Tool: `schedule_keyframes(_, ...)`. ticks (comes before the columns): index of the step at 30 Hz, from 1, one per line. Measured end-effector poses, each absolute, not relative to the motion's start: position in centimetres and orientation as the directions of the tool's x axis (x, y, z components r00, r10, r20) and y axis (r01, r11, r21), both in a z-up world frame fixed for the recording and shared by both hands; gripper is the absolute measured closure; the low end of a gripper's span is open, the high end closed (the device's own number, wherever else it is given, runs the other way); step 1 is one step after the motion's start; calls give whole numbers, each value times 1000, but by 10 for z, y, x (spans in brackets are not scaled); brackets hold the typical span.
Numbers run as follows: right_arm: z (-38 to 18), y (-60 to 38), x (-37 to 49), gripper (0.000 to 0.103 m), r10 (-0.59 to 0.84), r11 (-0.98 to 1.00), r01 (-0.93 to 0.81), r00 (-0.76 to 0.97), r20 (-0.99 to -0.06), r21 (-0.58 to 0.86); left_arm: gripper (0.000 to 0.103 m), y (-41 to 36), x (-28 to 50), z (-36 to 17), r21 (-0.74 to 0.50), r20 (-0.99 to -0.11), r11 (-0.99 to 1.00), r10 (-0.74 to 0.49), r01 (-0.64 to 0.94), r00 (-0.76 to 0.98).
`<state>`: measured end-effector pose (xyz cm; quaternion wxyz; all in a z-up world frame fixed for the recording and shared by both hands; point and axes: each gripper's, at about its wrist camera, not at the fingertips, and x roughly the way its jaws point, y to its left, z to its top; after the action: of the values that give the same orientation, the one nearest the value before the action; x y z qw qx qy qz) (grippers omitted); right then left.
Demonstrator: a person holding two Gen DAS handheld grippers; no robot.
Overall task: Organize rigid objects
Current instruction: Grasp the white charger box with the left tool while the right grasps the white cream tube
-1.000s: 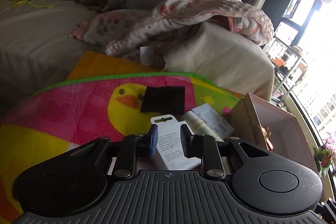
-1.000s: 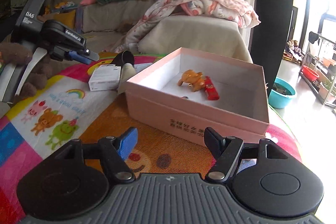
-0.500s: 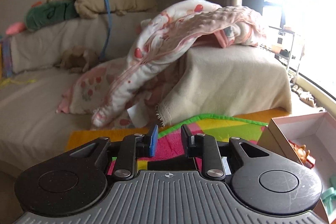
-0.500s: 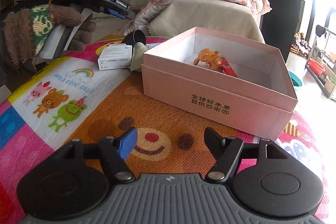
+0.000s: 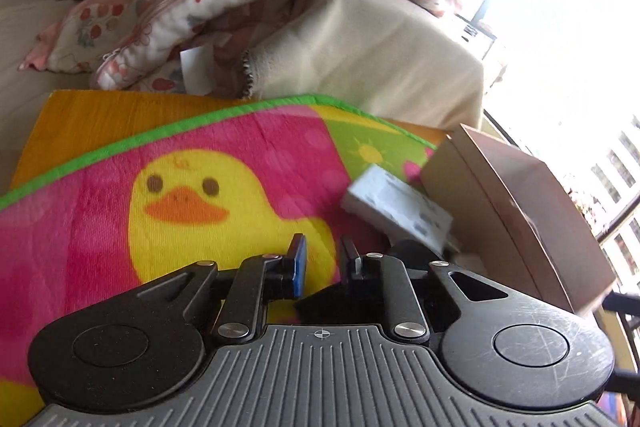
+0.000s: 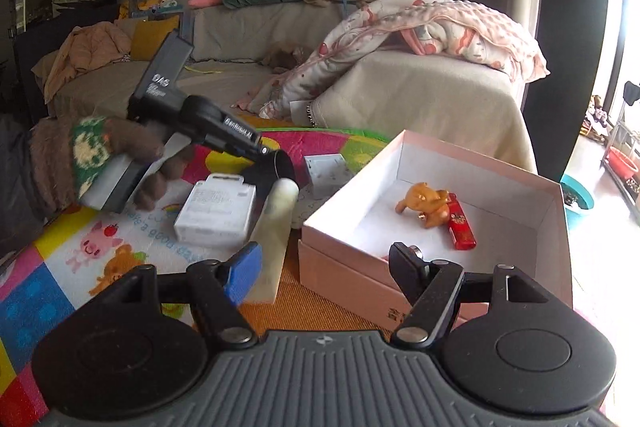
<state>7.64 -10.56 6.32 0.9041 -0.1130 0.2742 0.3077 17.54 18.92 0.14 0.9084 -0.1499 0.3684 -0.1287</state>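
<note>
On the bright play mat, just beside the pink box, a black cup sits right at the tips of the left gripper. Its narrow jaws have just been closing with only mat showing between them, and it is far nearer than the right gripper, which hangs wide and empty at the box's near wall. The left wrist view shows the cup only as a dark edge low and right of the fingers, whereas the right wrist view shows its rim, and whether the tips touch it I cannot tell.
</note>
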Motion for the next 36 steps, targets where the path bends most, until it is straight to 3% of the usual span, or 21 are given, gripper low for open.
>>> schedule_keyframes(4,60,-81,76,32,507,751,-658,624,-595,-49,84,185,125,-4,-420,-597,895,-397,150,697)
schedule_keyframes(9,98,-61,110,32,498,764,-645,594,-631,-3,84,187,87,-12,-517,-542,843,-455,147,707)
schedule_keyframes(17,81,-21,126,32,437,751,-660,508,-742,-9,83,195,31,5,-397,-547,916,-282,53,788)
schedule_keyframes(22,57,-17,76,51,411,698,-700,567,-714,-154,83,199,7,11,-457,-537,888,-327,58,778)
schedule_keyframes(30,31,-51,78,71,401,774,-631,555,-729,-55,83,166,-22,14,-469,-605,881,-376,68,702)
schedule_keyframes(36,20,-103,69,72,395,831,-557,586,-707,3,83,146,-19,25,-447,-627,893,-361,62,690)
